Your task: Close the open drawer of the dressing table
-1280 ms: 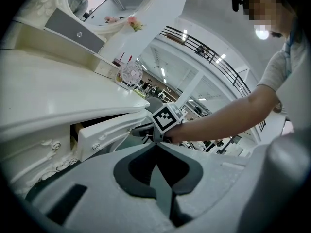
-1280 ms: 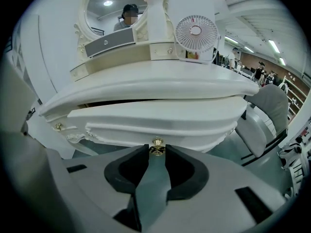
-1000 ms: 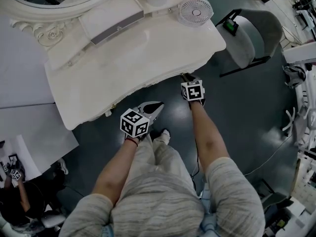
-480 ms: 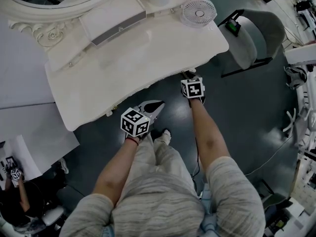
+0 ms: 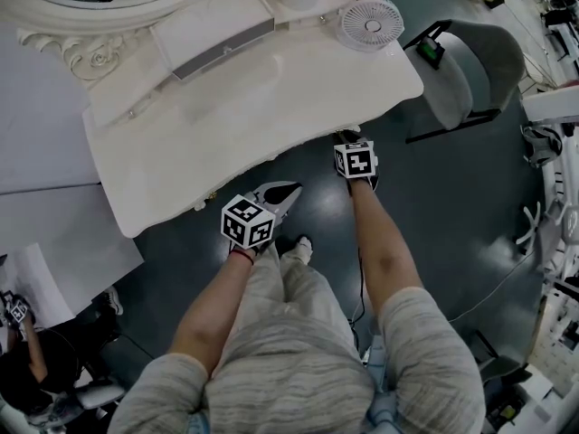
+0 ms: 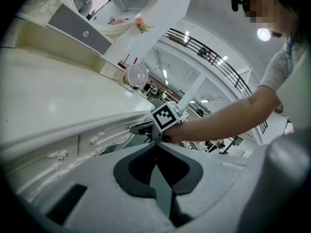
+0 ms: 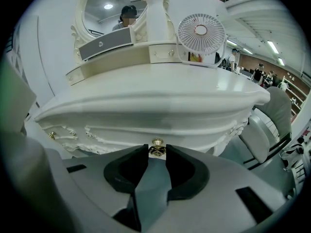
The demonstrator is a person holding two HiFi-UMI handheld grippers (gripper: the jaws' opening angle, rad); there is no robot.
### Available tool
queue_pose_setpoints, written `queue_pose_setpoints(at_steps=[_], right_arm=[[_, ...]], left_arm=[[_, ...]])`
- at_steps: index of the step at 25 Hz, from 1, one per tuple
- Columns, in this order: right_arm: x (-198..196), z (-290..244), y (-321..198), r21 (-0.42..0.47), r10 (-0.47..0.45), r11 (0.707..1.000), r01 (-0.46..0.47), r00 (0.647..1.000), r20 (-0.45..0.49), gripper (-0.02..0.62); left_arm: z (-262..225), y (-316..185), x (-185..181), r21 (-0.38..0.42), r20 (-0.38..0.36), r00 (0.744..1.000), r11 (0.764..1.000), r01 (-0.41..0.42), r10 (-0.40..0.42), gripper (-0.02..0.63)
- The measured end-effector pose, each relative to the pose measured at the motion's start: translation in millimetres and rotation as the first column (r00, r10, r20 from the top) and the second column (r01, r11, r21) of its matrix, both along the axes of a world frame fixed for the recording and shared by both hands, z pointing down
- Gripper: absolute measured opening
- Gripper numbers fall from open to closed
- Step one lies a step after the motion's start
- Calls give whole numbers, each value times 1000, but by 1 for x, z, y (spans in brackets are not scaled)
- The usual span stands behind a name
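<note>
The white dressing table (image 5: 271,107) fills the upper head view, its carved front (image 7: 155,115) right before my right gripper. My right gripper (image 7: 156,152) points down at that front, its jaws shut on a small gold drawer knob (image 7: 157,143). The drawer front lies tucked under the tabletop's edge, with no gap showing. In the head view, my right gripper (image 5: 346,141) reaches under the table's front edge. To its left my left gripper (image 5: 288,191) hangs over the dark floor. It (image 6: 155,144) is shut with nothing in it.
A small white fan (image 5: 371,23) and a vase stand on the tabletop's far right, beside a raised shelf with a grey drawer (image 5: 222,48). A grey chair (image 5: 470,61) stands right of the table. My legs and shoes are below the grippers.
</note>
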State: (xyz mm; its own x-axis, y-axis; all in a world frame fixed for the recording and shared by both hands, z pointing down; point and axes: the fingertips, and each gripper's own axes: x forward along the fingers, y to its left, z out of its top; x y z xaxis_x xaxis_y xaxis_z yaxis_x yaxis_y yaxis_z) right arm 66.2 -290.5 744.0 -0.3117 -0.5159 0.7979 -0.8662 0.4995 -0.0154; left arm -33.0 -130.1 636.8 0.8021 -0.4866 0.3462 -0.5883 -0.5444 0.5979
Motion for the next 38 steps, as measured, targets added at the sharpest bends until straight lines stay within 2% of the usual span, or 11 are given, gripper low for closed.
queue_pose_setpoints(at_steps=[14,20,25,30,38], right_arm=[[-1,-10,7,3,-53,999,54,997,-55,114],[-8,-34,24,28,-91,995,91,996,-12,114],[-11,-56,39,46,-89,995,87,995,50,113],[-13,-88,62,75,-93,994,82,985,145,60],[-16,-148,97,155,-124,984,87,960,252,21]], left_arm=[[-4,0,-6,5,0,1000,1000,19,-19,14],[-13,-3,-2,21,0,1000,999,27,-27,14],[-22,-4,5,39,2,1000,999,26,-26,14],[-34,1,13,54,11,1000,998,26,-27,14],[-58,9,15,89,18,999,995,33,-34,14]])
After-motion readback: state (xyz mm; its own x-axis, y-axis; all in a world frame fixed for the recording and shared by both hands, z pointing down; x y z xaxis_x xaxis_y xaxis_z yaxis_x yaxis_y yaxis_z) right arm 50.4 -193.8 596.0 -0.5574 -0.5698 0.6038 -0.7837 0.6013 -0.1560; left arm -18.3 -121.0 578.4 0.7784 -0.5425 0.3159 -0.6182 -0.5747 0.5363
